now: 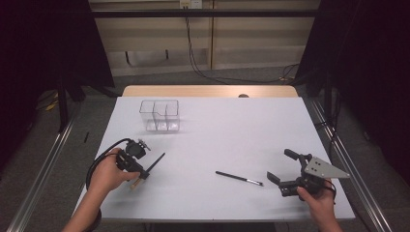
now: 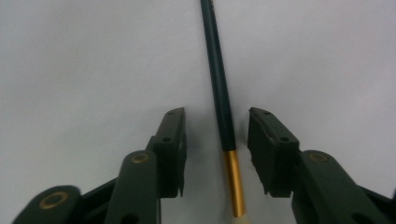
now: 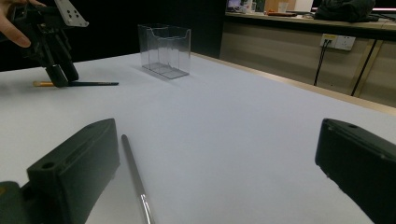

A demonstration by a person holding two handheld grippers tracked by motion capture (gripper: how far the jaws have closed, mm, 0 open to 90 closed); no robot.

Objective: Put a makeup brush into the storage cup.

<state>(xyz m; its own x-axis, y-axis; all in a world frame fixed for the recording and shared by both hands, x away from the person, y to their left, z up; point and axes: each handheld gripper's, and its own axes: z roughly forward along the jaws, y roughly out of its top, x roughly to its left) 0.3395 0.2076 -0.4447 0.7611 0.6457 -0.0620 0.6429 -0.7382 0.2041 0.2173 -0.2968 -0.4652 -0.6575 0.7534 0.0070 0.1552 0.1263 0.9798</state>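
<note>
Clear plastic box [image 1: 160, 116] stands well behind both brushes on the white table [image 1: 217, 140]. Left claw [image 2: 215, 140] points down, part-open astride the gold-banded brush [image 2: 223, 112] without pressing it; right claw [image 3: 215, 172] gapes wide, empty, beside the silver-banded brush [image 3: 135, 177].

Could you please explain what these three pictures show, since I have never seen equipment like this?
A person sits at a white table and holds a hand-operated two-jaw gripper in each hand. One picture looks down from above; the other two come from cameras riding on the grippers, looking along their black jaws. The left gripper is lowered over a dark-handled brush with a gold ferrule; its jaws stand on either side of the handle with gaps showing, so nothing is gripped yet. The right gripper is wide open and empty, beside a second thin brush. A clear plastic divided holder stands farther back.
</note>
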